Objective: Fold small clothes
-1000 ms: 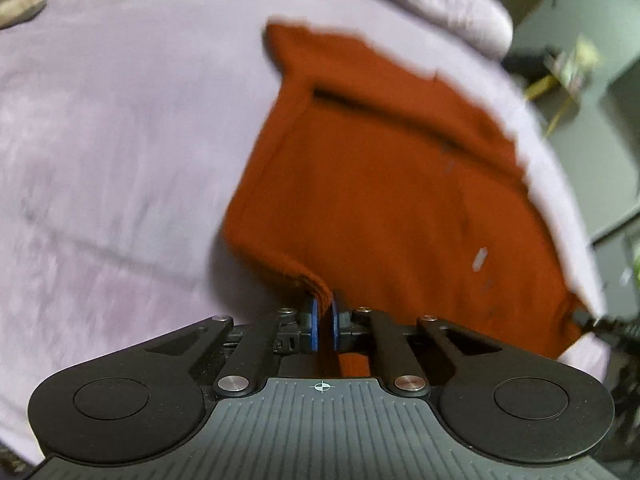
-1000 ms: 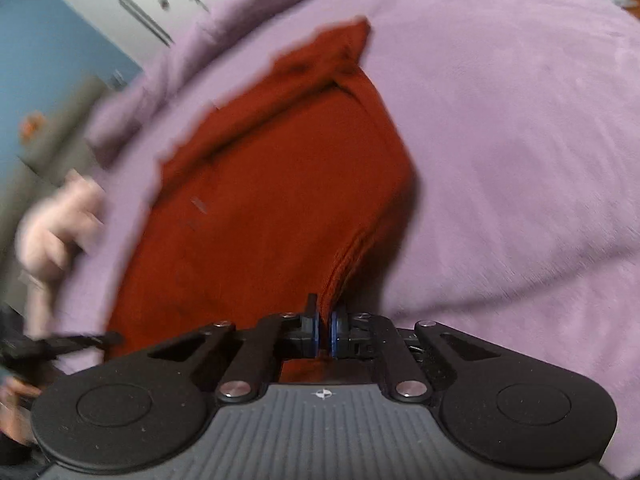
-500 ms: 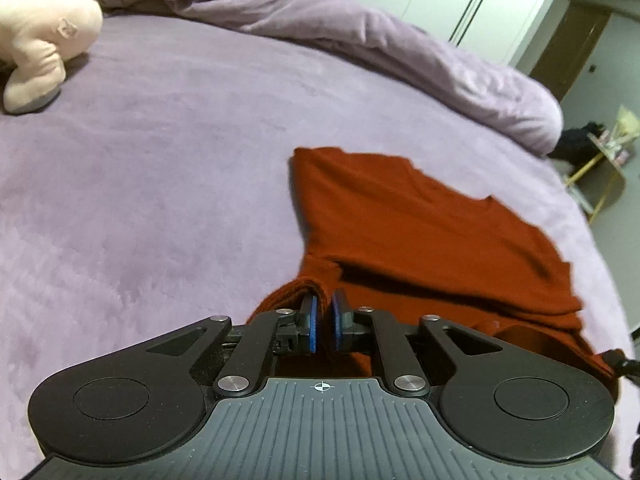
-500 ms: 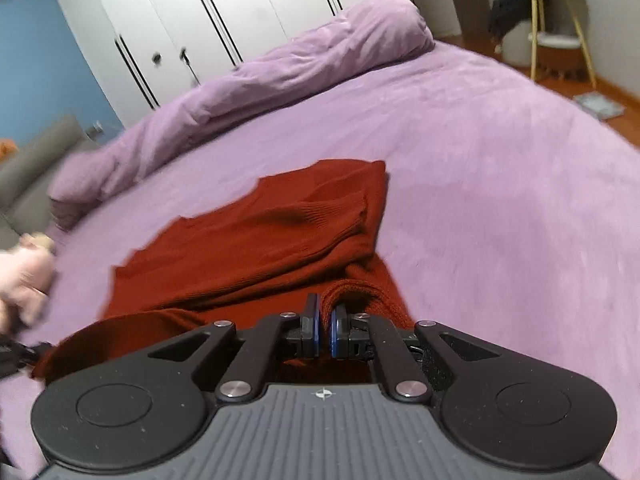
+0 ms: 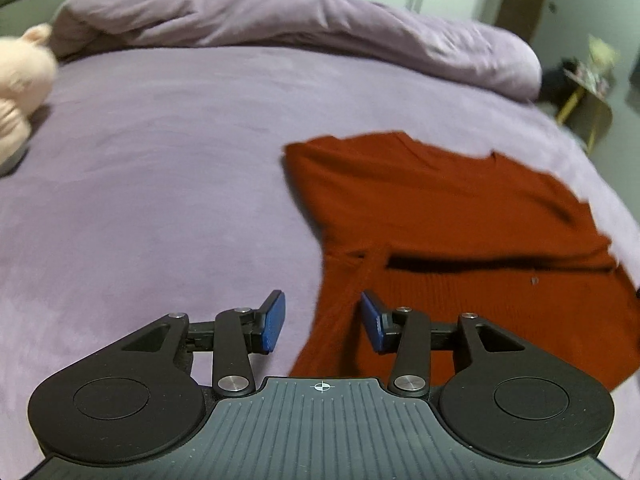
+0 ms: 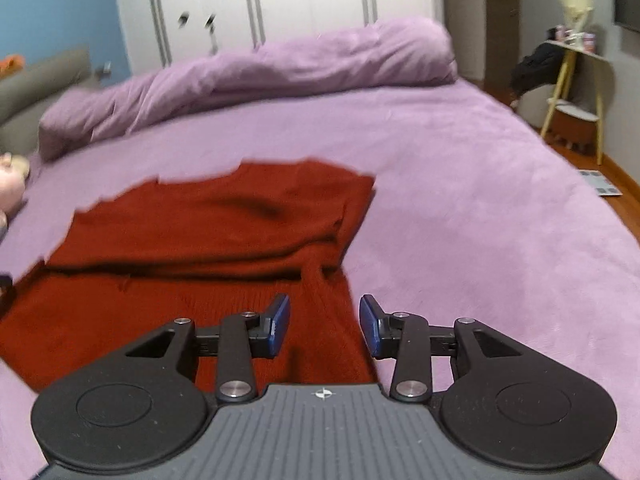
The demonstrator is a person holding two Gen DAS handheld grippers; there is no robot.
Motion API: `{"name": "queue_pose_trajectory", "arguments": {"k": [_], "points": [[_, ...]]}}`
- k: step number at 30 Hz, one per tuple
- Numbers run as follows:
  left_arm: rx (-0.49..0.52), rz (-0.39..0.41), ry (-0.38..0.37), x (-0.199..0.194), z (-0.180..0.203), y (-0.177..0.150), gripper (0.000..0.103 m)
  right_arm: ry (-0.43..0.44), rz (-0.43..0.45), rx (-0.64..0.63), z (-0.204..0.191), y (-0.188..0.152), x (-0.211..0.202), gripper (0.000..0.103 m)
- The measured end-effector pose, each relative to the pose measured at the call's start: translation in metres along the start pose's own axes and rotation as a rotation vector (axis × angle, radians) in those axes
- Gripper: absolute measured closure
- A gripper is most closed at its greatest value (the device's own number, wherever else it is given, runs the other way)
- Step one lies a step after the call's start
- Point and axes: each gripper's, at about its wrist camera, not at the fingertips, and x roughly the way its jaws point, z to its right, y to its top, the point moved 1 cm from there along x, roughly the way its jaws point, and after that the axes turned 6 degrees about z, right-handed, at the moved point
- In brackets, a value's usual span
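A rust-red knitted top (image 5: 460, 216) (image 6: 208, 232) lies on the purple bed (image 5: 160, 168) (image 6: 480, 208), its near part doubled back over the far part. My left gripper (image 5: 322, 316) hovers over the garment's left near edge; its jaws are opening, and the released cloth lies between the blue pads (image 5: 274, 320) without being pressed. My right gripper (image 6: 324, 316) stands over the right near edge, its jaws opening too, with cloth lying loose between its pads (image 6: 370, 326).
A rolled purple duvet (image 5: 300, 28) (image 6: 260, 76) lies along the far side of the bed. A pale pink plush toy (image 5: 20, 84) rests at the left. A small side table (image 6: 576, 80) with clutter and wooden floor lie beyond the bed's right edge.
Both grippers carried the garment's near edge over the rest, then opened from shut and let the cloth drop. The top now lies folded over.
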Motion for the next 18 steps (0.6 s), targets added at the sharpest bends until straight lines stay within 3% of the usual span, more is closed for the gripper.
{"name": "queue_pose_trajectory", "arguments": {"k": [6,8,10,15,18], "points": [[0.089,-0.004,-0.019,0.011,0.023,0.002,0.075,0.015,-0.035,-0.056,-0.012,-0.002,0.017,0.07],[0.116,-0.017,-0.017,0.013,0.028,0.0,0.083,0.01,-0.053,-0.07,-0.013,-0.002,0.022,0.088],[0.151,-0.026,-0.019,0.016,0.031,-0.002,0.091,0.013,-0.067,-0.086,-0.015,-0.003,0.025,0.097],[0.161,-0.051,-0.034,0.021,0.028,-0.004,0.091,-0.001,-0.054,-0.123,-0.016,-0.004,0.024,0.097],[0.173,-0.071,-0.057,0.025,0.032,-0.003,0.075,0.0,-0.079,-0.093,-0.01,-0.004,0.03,0.097]]}}
